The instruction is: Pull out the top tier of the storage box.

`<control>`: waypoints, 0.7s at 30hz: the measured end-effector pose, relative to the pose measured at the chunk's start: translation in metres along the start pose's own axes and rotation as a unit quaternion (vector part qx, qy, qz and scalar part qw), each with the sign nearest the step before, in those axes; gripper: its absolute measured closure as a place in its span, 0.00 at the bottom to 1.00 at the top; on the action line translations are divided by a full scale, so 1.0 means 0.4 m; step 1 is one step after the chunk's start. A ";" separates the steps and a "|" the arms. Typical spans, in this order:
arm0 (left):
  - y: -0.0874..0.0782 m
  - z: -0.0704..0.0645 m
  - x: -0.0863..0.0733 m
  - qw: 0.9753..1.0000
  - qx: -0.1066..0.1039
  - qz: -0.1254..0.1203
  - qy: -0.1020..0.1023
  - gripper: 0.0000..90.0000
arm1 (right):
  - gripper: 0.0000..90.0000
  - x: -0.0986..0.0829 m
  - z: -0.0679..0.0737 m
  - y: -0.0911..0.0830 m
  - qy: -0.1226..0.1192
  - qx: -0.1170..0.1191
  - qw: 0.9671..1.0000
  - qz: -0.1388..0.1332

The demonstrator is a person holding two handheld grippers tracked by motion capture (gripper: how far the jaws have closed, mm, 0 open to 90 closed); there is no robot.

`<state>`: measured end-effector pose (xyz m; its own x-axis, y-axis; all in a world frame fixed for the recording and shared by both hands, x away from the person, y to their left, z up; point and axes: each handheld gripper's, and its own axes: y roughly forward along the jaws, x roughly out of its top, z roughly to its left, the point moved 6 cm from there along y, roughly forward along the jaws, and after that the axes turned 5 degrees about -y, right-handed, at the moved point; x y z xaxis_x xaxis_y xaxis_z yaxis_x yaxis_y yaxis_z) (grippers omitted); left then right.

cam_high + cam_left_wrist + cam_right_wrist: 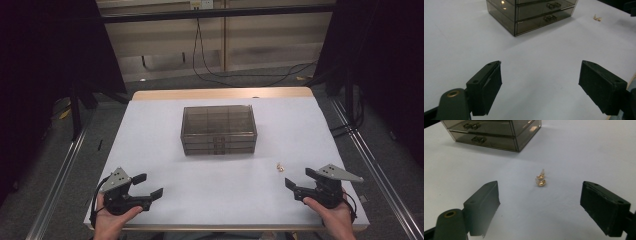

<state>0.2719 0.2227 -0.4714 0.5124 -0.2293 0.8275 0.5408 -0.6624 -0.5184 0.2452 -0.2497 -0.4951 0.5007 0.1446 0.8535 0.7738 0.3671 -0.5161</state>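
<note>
Both hand-held grippers low at the near surface [165,125] edge, jaws wide apart: left hand-held gripper [148,186], right hand-held gripper [299,182]. Gold earrings [541,180] lie just ahead of right; drawer box [218,129] well beyond, open room between.

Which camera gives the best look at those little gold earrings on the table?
The right gripper view: the earrings lie close, straight ahead between the open tongs, two gold pieces side by side. The high view shows tiny specks; the left gripper view, a small glint far off.

Black two-jaw grippers [148,185] with grey three-cornered plates, bare hands [112,220]
</note>
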 end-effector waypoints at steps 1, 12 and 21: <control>0.002 0.000 0.000 1.000 0.001 0.001 0.000 0.20 | 0.17 0.001 0.000 0.001 -0.001 0.003 1.000 -0.001; 0.007 -0.012 0.004 1.000 -0.001 0.008 0.016 0.22 | 0.17 -0.003 -0.002 0.011 -0.001 0.014 1.000 0.001; -0.008 -0.021 0.005 0.999 0.003 0.003 0.034 0.27 | 0.17 -0.003 0.004 0.017 -0.011 0.015 1.000 0.008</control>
<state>0.2654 0.2183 -0.4663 0.4697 -0.2818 0.8366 0.5411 -0.6569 -0.5251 0.2494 -0.2459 -0.4995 0.5036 0.1707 0.8469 0.7540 0.3918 -0.5273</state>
